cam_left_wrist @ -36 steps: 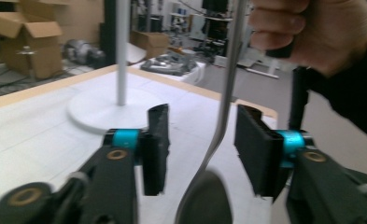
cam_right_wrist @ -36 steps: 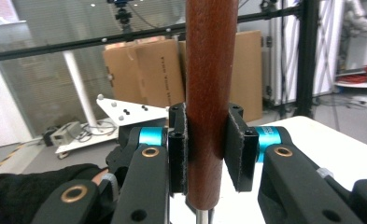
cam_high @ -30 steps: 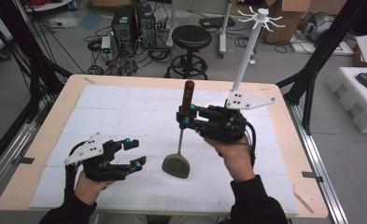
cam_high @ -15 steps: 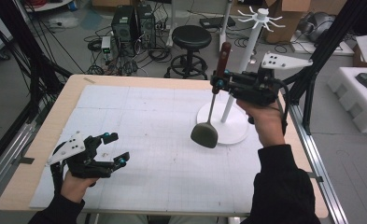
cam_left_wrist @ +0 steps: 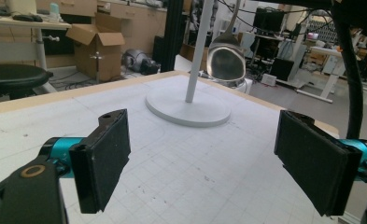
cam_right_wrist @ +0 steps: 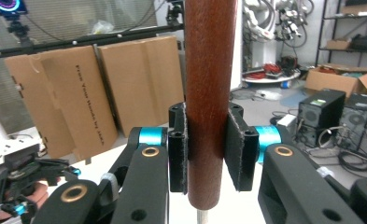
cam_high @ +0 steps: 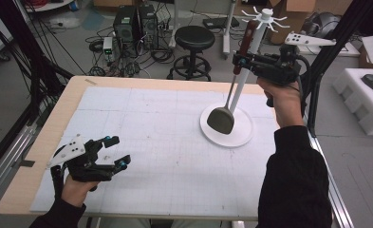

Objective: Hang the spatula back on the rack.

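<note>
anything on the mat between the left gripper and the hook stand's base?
Nothing. In the high view, the stretch from the open left gripper to the stand's round white base is bare gridded mat. The left gripper view shows the same.

- Cardboard sheet [cam_right_wrist: 85, 93], right gripper view, leaning upright behind the table: one line of black print running down its face. Reads roughly "Free Your Hands by Jaka"; last words uncertain.
- Other boxes, computer cases and gear on the floor: any lettering too small or blurred to read.
</note>
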`<state>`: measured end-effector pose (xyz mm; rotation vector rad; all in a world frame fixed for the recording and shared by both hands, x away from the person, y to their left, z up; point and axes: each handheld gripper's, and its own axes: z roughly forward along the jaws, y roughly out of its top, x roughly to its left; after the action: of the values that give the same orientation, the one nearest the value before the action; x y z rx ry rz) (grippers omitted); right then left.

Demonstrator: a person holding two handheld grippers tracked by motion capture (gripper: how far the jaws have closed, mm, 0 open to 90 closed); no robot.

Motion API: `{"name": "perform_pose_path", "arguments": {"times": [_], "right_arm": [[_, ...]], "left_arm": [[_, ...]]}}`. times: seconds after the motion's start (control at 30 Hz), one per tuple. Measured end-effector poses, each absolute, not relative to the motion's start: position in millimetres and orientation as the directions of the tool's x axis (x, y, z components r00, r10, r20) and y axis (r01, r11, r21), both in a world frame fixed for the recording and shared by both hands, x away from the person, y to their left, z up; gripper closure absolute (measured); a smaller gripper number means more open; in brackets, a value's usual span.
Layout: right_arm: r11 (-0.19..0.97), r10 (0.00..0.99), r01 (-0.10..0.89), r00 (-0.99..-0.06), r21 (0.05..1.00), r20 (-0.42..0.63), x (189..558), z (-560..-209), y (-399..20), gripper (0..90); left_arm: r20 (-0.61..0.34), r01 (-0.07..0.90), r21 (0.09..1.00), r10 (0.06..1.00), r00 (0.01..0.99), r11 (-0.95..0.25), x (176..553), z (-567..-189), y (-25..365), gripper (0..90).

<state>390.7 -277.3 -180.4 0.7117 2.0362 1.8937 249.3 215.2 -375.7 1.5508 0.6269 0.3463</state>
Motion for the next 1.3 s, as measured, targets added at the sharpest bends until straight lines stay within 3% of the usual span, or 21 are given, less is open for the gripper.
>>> {"name": "perform_pose_path", "arguments": {"times": [0.37, 0.77, 1.3], "right_arm": [[0.020, 0.547, 0.210, -0.821, 0.978, 0.165, 406, -185, -286, 72.9], [0.040, 0.504, 0.181, -0.853, 0.983, 0.136, 394, -180, -284, 73.0], [0.031, 0.559, 0.220, -0.813, 0.975, 0.166, 406, -186, -300, 72.9]], "left_arm": [[-0.157, 0.183, 0.983, 0.581, 0.799, 0.013, 249, -375, 215, 18.9], [-0.158, 0.184, 0.983, 0.581, 0.798, 0.014, 250, -375, 216, 19.0], [-0.157, 0.189, 0.982, 0.581, 0.798, 0.007, 251, -375, 213, 19.0]]}}
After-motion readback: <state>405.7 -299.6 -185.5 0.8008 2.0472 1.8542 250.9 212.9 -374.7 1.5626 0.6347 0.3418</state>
